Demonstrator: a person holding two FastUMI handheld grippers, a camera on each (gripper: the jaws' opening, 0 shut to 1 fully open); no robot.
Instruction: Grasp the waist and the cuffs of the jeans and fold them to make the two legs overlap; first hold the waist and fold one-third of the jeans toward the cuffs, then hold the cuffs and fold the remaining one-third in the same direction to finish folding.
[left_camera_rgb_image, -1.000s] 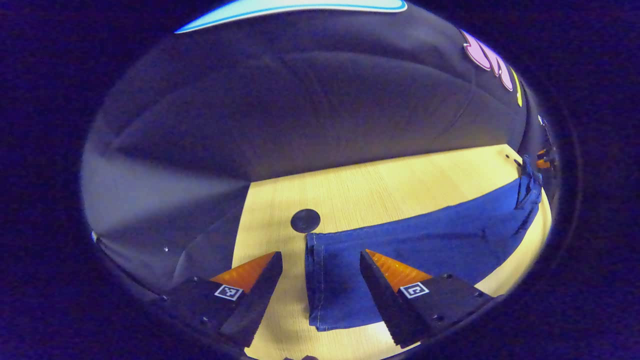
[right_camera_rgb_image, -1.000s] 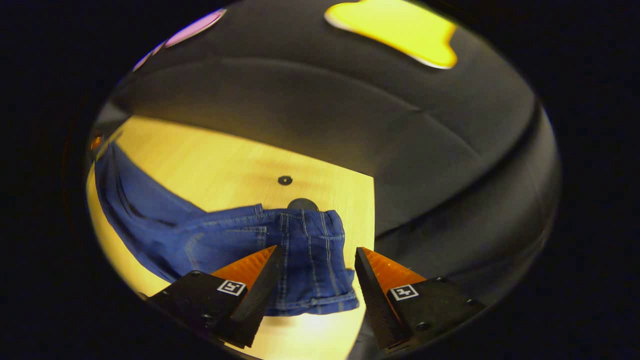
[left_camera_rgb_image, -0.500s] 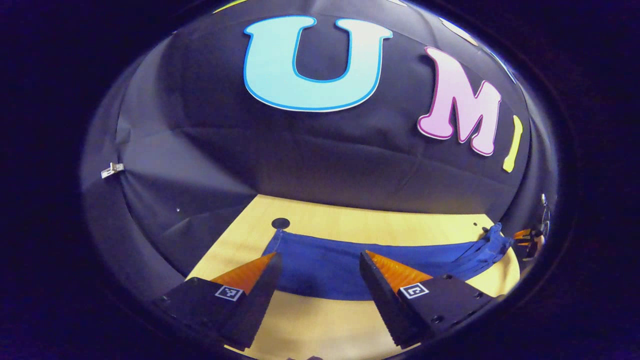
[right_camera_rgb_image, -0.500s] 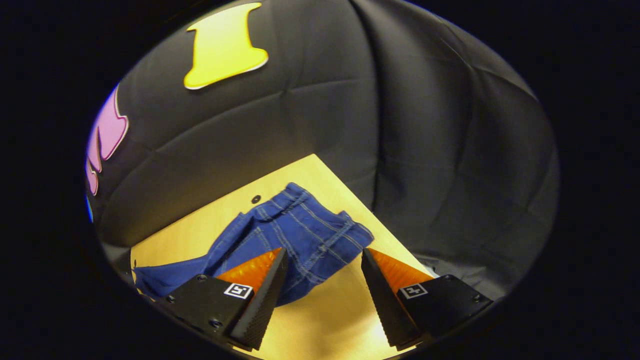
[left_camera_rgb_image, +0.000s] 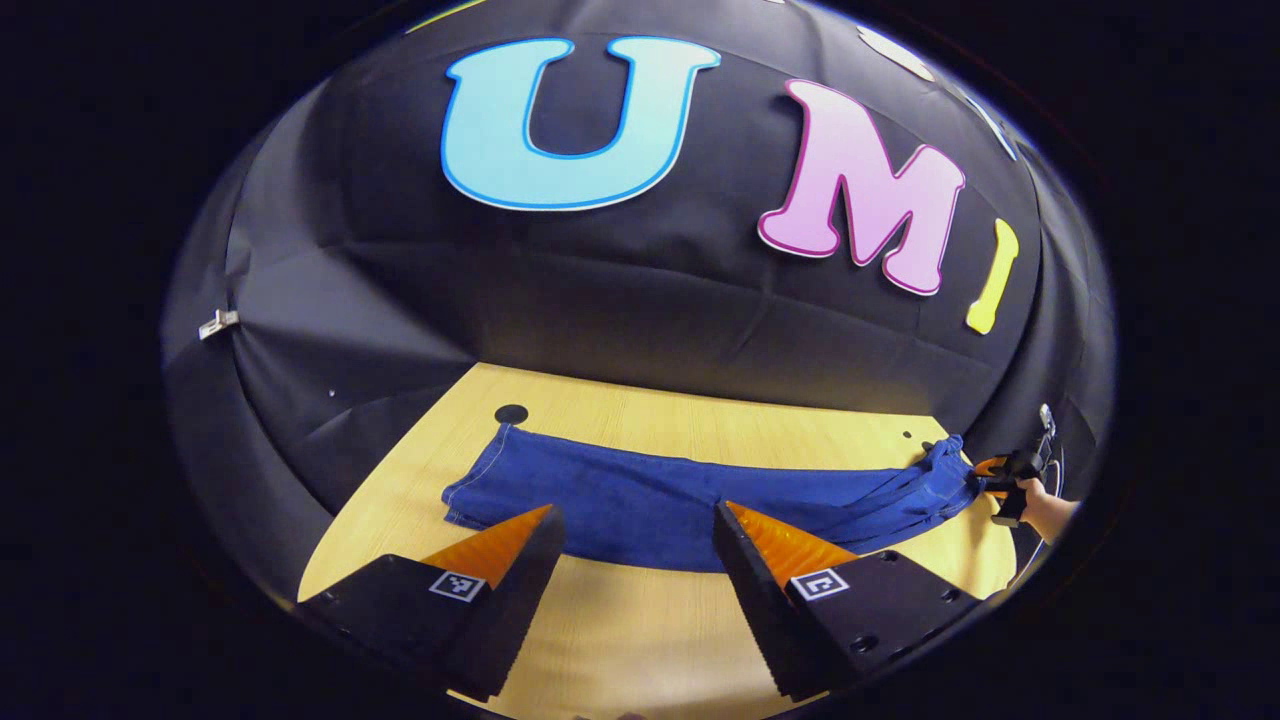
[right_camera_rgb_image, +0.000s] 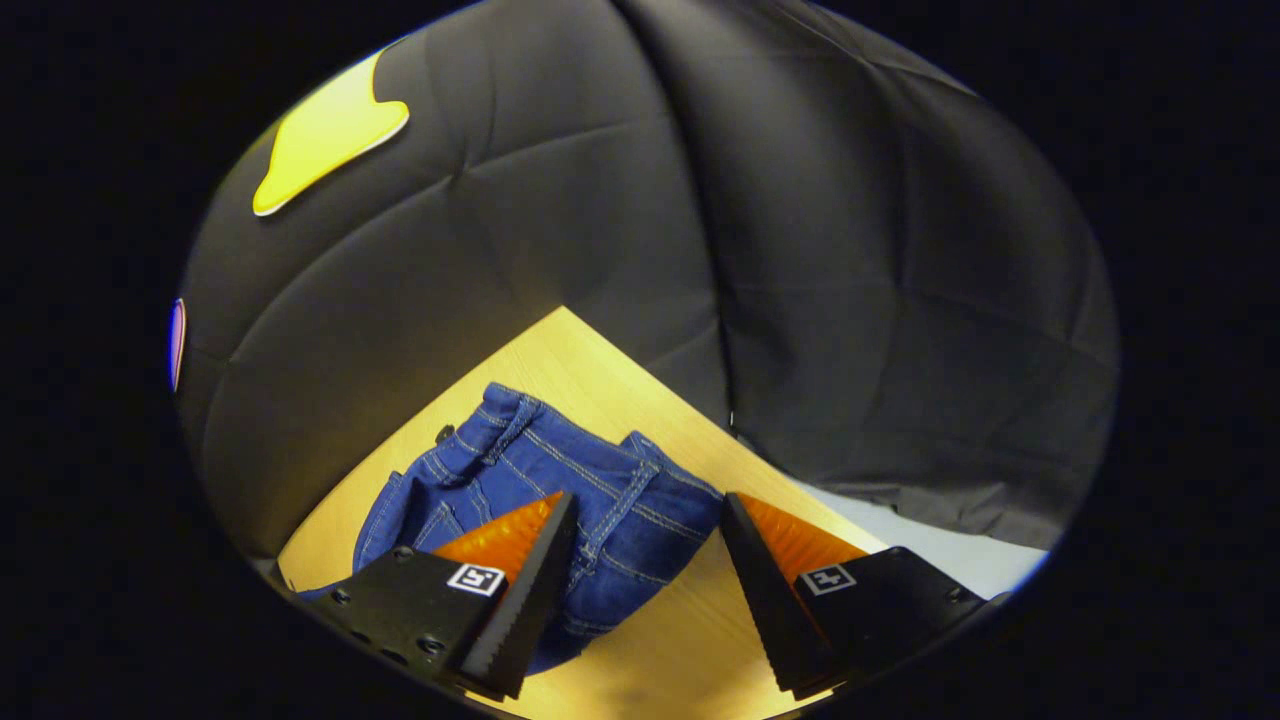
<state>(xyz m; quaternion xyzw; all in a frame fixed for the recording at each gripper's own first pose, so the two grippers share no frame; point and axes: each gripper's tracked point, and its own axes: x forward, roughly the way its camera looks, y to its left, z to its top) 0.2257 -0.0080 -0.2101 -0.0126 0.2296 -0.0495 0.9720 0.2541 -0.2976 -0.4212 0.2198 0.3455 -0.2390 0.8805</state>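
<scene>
The dark blue denim jeans (left_camera_rgb_image: 690, 500) are laid flat in a long band across the light wooden table (left_camera_rgb_image: 640, 640), cuffs left, bunched pale-stitched waist (right_camera_rgb_image: 560, 480) right. The left gripper (left_camera_rgb_image: 635, 560) and right gripper (right_camera_rgb_image: 645, 575) are held apart-fingered, grasping nothing.

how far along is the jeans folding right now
Done: the jeans lie long on the table, apparently with legs overlapped. In hand: nothing; the left gripper and right gripper are open, off the cloth. Left: both one-third folds, starting from the waist.
</scene>
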